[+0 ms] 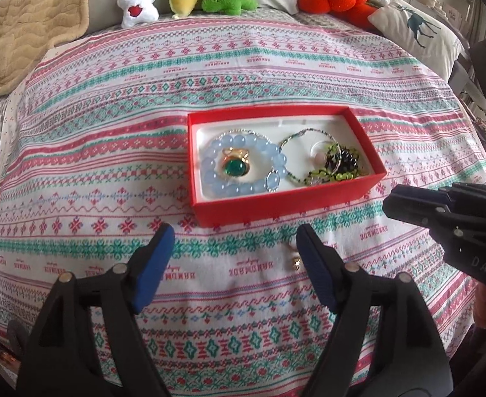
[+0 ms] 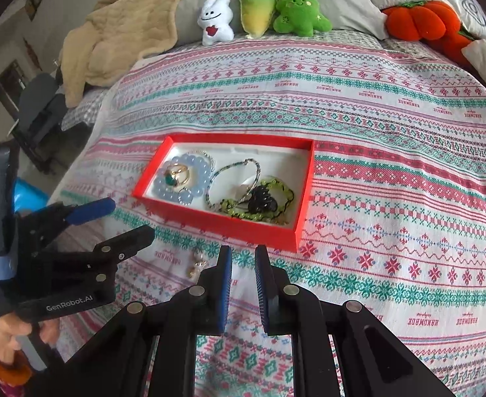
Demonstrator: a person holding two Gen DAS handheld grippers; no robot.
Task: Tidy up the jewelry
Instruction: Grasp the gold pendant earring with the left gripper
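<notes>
In my left wrist view, the small gold earring (image 1: 296,262) lay on the bedspread (image 1: 110,152) just beside the right finger of my left tool (image 1: 234,266), spread wide and empty, below the red box (image 1: 276,203). In my right wrist view, it lay lower left of centre, left of my right tool (image 2: 243,276), narrowly parted, holding nothing; the left looked nearer.

Left gripper (image 1: 234,231) low over the bedspread, fingers spread wide, nothing between the blue pads (image 1: 155,258). Right gripper (image 2: 243,258) alongside it, level, fingers close together with a narrow gap, nothing held. In the right wrist view the left gripper (image 2: 127,221) shows side-on with its fingers apart. Person's left hand (image 2: 11,334) wraps its handle. Both point forward.
</notes>
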